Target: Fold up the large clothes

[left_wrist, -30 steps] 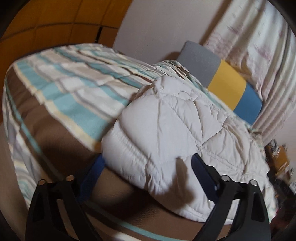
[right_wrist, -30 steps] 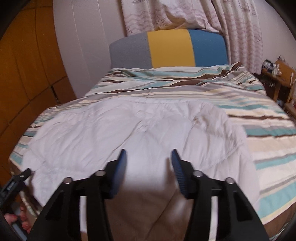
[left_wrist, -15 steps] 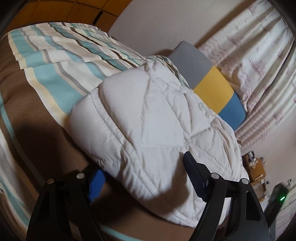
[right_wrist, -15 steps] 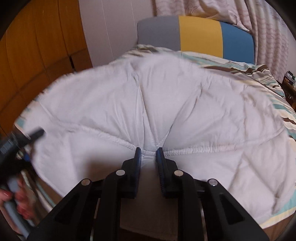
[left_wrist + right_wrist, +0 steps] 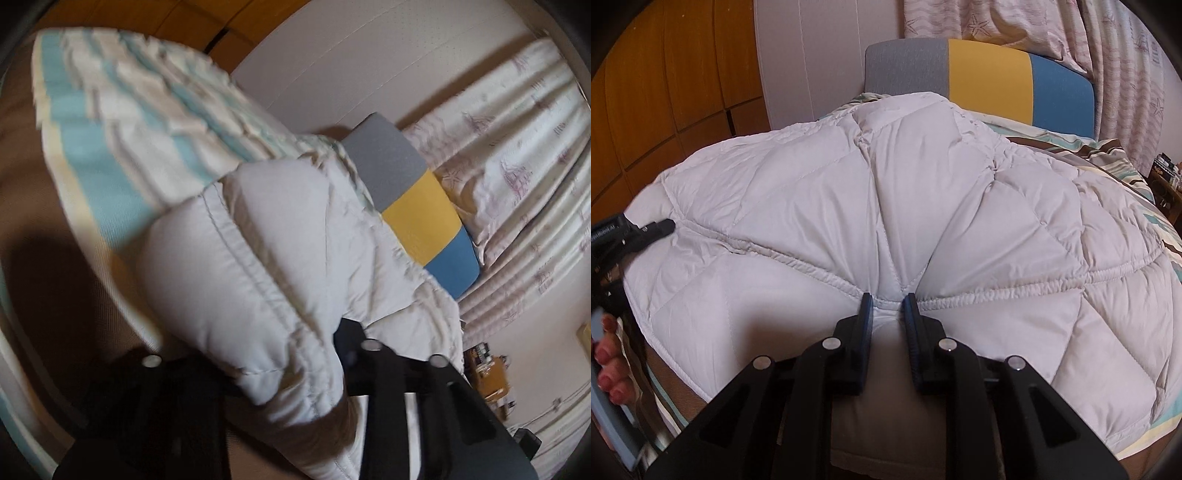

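Observation:
A white quilted duvet (image 5: 894, 206) lies spread over the striped bed. My right gripper (image 5: 888, 308) is shut on its near edge, and the seam bunches into a pleat between the blue pads. My left gripper (image 5: 288, 354) has the duvet's left corner (image 5: 258, 295) between its fingers, with its jaws closing on the puffed fabric. That fabric bulges over and hides the left finger. In the right wrist view, the left gripper (image 5: 653, 227) pinches that corner at the far left, held by a person's hand (image 5: 609, 365).
The bed has a brown, teal and cream striped cover (image 5: 110, 155) and a grey, yellow and blue headboard (image 5: 982, 85). Wooden wardrobe doors (image 5: 676, 74) stand on the left, patterned curtains (image 5: 517, 166) behind. A cluttered wooden side table (image 5: 487, 373) is on the right.
The left jaws went from wide open around the duvet corner to pinched on it, and the view rolled. The right gripper dropped to the near edge and shut on it, then held still.

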`<state>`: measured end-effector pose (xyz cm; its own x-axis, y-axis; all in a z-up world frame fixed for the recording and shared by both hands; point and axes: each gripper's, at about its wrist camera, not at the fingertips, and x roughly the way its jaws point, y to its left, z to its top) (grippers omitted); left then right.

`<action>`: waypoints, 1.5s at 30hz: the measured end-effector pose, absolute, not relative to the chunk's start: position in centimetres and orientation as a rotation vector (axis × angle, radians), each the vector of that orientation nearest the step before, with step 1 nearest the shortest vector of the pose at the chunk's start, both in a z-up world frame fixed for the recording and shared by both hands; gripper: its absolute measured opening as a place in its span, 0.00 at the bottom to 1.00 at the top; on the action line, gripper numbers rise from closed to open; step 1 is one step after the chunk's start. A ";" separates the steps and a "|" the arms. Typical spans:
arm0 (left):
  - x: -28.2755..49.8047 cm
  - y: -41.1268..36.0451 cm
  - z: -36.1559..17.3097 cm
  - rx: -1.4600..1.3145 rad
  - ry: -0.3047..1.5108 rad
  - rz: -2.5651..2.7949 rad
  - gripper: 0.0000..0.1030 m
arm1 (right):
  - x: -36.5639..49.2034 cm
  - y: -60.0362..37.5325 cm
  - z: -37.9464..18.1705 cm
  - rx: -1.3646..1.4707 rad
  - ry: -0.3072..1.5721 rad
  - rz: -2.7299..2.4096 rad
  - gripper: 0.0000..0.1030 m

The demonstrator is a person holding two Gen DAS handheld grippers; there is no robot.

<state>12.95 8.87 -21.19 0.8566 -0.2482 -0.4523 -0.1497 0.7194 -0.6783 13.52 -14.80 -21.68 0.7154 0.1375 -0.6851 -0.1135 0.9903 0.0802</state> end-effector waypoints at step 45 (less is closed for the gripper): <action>9.9 -15.9 -7.5 0.002 0.264 -0.429 0.24 | 6.3 -35.3 -17.0 0.157 0.709 -0.468 0.52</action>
